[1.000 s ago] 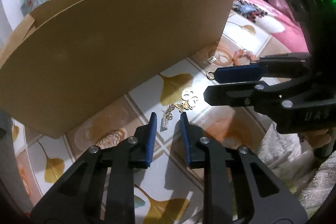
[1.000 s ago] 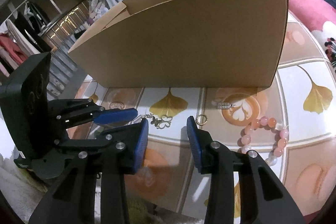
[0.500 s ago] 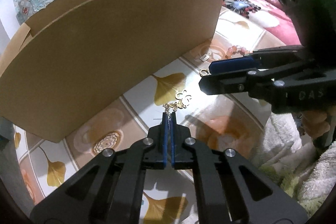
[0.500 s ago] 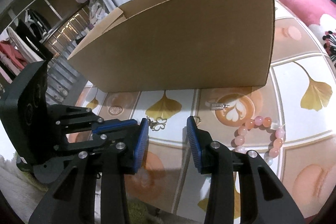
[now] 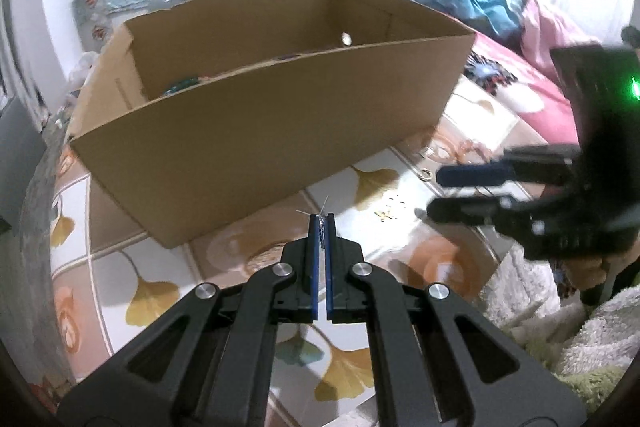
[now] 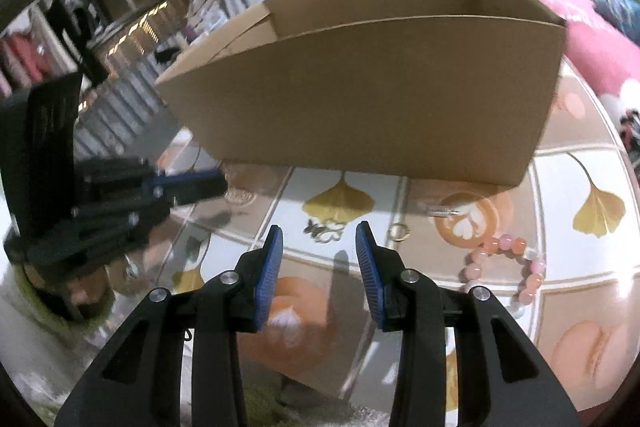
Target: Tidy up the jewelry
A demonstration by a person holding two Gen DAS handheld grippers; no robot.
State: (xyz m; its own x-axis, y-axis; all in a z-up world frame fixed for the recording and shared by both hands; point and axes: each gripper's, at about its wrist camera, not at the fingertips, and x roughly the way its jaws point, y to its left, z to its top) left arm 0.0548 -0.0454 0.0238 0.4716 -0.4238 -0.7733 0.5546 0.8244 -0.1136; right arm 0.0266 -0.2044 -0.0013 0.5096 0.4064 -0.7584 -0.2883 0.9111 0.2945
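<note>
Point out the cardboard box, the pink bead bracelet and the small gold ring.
cardboard box (image 6: 360, 99): right wrist view, front wall.
pink bead bracelet (image 6: 507, 241): right wrist view, top beads.
small gold ring (image 6: 398, 231): right wrist view, its rim.

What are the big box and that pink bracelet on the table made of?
The box looks like plain brown cardboard: matte, with thin folded walls and a ragged torn top edge. The bracelet is a string of round pink and orange beads, glossy and slightly translucent, so glass, polished stone or plastic; the pictures cannot tell which.
</note>
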